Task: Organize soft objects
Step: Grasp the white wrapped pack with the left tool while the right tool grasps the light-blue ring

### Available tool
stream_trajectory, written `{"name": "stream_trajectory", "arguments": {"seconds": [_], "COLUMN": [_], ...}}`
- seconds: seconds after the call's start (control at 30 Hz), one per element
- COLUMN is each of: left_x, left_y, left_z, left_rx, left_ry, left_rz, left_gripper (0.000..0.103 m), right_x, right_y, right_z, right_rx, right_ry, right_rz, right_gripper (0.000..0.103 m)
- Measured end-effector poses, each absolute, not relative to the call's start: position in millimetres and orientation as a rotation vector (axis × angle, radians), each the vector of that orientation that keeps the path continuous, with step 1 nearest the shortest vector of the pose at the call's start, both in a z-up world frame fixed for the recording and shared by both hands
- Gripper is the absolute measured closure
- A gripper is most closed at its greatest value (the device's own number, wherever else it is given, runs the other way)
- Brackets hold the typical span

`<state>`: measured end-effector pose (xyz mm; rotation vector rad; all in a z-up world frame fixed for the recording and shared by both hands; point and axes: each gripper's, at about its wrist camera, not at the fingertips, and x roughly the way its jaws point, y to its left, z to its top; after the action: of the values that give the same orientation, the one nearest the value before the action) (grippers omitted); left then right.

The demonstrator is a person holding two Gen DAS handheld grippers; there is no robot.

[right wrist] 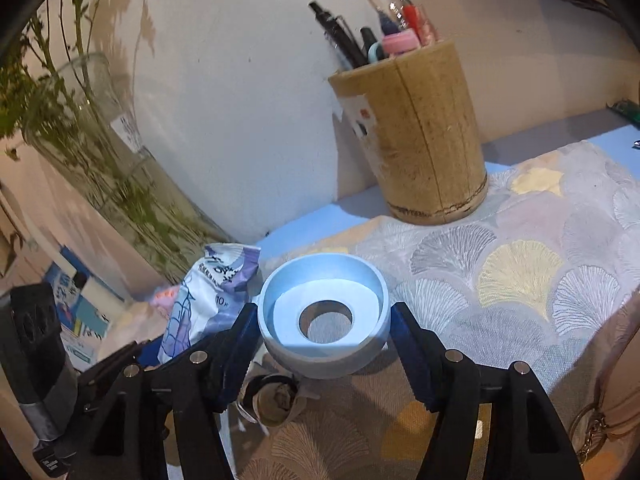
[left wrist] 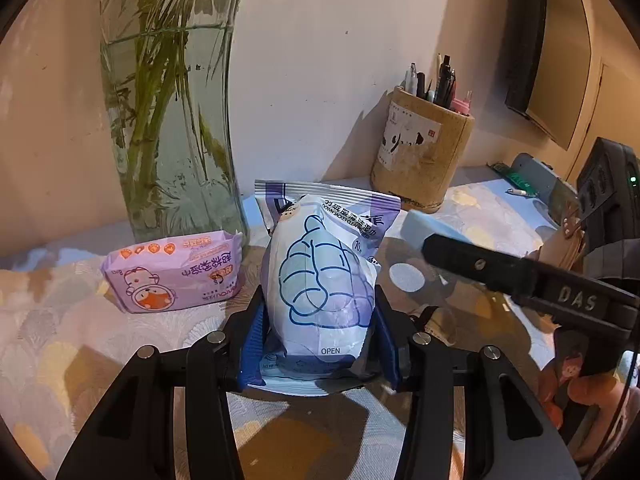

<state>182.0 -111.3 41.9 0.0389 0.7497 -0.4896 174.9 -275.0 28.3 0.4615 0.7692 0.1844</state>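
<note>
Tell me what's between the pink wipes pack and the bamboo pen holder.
In the left wrist view, the white-and-purple wipes pack, upright and clamped in the left gripper, stands between the pink wipes pack and the bamboo pen holder.

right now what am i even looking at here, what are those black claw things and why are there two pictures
The black claws are handheld two-finger grippers, one in each of a person's hands; there is no robot. Each carries a fisheye camera looking forward along its fingers, so you get one picture per gripper.

In the left wrist view, the left gripper is squeezing a white and purple wipes pack that says OPEN. Beside it a pink wipes pack lies on the patterned tablecloth, with a glass vase and a pen holder behind.

In the right wrist view, the right gripper has its fingers on either side of a light blue ring-shaped holder. Whether it grips it firmly is unclear.
</note>
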Motion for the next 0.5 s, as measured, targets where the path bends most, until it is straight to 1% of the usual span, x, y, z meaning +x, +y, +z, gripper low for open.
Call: {"name": "stream_trajectory", "arguments": {"seconds": [0.17,0.3,0.5], "left_x": [177.5,178.1,175.3], "left_y": [-109.6,-114.8,-109.3], "left_z": [44.3,43.0,47.6], "left_rx": [0.049,0.079,0.07], "left_ry": [0.727,0.723,0.688], "left_rz": [-0.484,-0.466,-0.416], "left_gripper": [0.058,0.058,0.058], "right_x": [168.3,168.9,159.9], "right_y": [-278.2,-275.1,-275.5], "right_z": [33.2,34.2,42.0], "right_rx": [0.471,0.455,0.454], "right_ry": [0.73,0.733,0.665], "right_rz": [0.191,0.198,0.223], "right_gripper": [0.038,0.038,0.038]}}
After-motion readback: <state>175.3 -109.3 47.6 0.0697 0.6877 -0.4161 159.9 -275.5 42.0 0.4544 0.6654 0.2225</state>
